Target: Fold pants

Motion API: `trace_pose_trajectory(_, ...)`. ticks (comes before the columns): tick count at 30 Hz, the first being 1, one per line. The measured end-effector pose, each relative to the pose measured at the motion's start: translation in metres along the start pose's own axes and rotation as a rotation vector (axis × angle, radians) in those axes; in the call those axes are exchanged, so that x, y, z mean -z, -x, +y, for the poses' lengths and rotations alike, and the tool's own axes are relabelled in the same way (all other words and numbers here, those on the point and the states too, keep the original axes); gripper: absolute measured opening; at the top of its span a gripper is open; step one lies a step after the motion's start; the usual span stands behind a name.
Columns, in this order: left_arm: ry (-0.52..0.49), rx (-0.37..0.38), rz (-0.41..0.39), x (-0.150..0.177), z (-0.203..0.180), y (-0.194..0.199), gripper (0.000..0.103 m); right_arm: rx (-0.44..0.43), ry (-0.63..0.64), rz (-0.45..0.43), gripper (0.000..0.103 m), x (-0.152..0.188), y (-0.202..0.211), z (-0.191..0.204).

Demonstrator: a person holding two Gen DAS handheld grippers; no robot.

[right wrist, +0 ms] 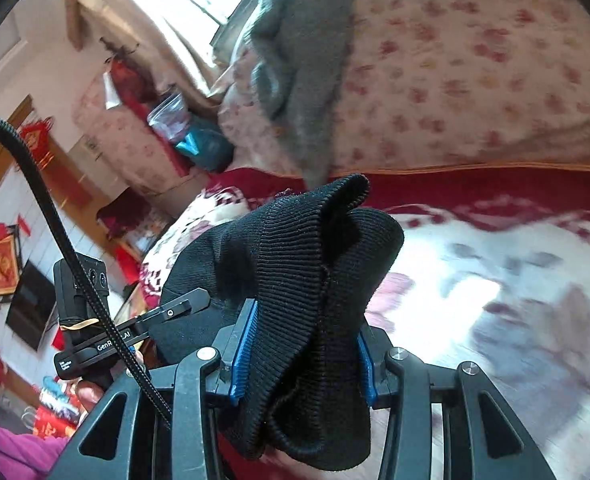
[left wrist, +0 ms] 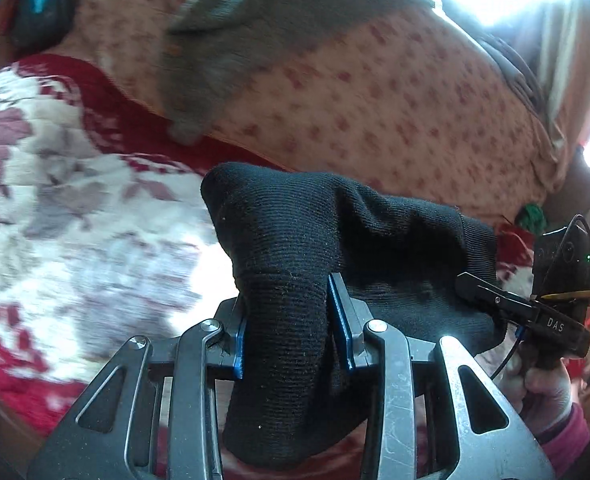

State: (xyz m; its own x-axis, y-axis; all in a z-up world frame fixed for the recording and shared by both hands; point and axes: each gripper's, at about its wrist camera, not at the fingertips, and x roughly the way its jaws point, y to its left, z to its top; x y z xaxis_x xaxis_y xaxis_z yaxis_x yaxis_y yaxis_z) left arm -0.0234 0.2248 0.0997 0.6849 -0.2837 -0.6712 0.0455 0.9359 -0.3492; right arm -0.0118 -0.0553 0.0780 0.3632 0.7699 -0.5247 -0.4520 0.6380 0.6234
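Pants (left wrist: 295,248) of black ribbed knit hang bunched between the two tools, lifted above a bed (left wrist: 75,200) covered with a red-and-white floral blanket. The left hand-held gripper (left wrist: 291,320) is closed on a thick fold of this fabric, its blue pads (left wrist: 341,316) pressing the cloth from both sides, and the knit spills down below the jaws. The right hand-held gripper (right wrist: 303,352) likewise clamps a gathered wad of the same pants (right wrist: 307,272), a ribbed edge standing up above its jaws.

In the left wrist view the right tool appears at the right edge, touching the far end of the black cloth, with a hand (left wrist: 543,384) and a pink sleeve (left wrist: 567,432) beneath it. In the right wrist view the left tool shows at the left edge, its tip against the fabric.

Beyond the blanket's red border lies a pink flowered quilt (left wrist: 395,112), and a grey garment (left wrist: 223,48) is draped over it toward the far side of the bed. The background is blurred.
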Motion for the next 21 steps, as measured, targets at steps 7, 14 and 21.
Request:
trace_pose_trajectory(7, 0.120, -0.090, 0.018, 0.000, 0.079, 0.005, 0.033, -0.058, 0.000, 0.098, 0.041, -0.008, -0.093, 0.024)
trace_pose_trajectory(14, 0.250, -0.129, 0.084, 0.022, 0.131, -0.010, 0.061, 0.025, -0.022, 0.193, 0.056, 0.004, -0.153, 0.015)
trace_pose_trajectory(21, 0.281, -0.133, 0.067, 0.033, 0.138, -0.005, 0.075, 0.027, -0.047, 0.196, 0.059, 0.007, -0.146, 0.007)
